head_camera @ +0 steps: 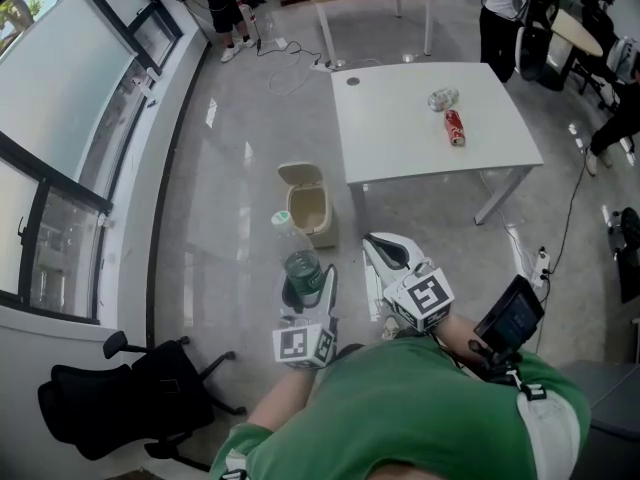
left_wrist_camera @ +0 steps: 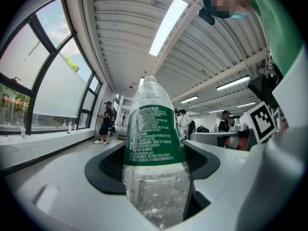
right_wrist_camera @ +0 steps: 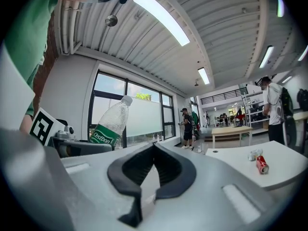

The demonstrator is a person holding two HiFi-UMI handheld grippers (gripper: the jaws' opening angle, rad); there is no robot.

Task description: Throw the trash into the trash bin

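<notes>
Between your left jaws: the bottle [left_wrist_camera: 154, 153], clear plastic with a green label, its cap end pointing away from you.
Left gripper [head_camera: 308, 290]: spread wide, with both pads pressed on the bottle's sides, so you are grasping it.
Right gripper [right_wrist_camera: 153, 158]: clenched, the jaw tips meeting with nothing between them. It hangs just beside your left one.
Trash bin [head_camera: 318, 230]: beige, its lid tipped open. It stands on the floor ahead of both grippers, by the near corner of the table. From your head view the bottle's cap overlaps its near left rim.
Table [head_camera: 400, 138]: white, beyond the bin. A red can [head_camera: 455, 128] and a crumpled clear bottle [head_camera: 442, 99] lie close together on it, well apart from your grippers.
Office chair [head_camera: 120, 393]: black, on your left by the window, well away from the bin.
People: several stand at the far end of the room.
</notes>
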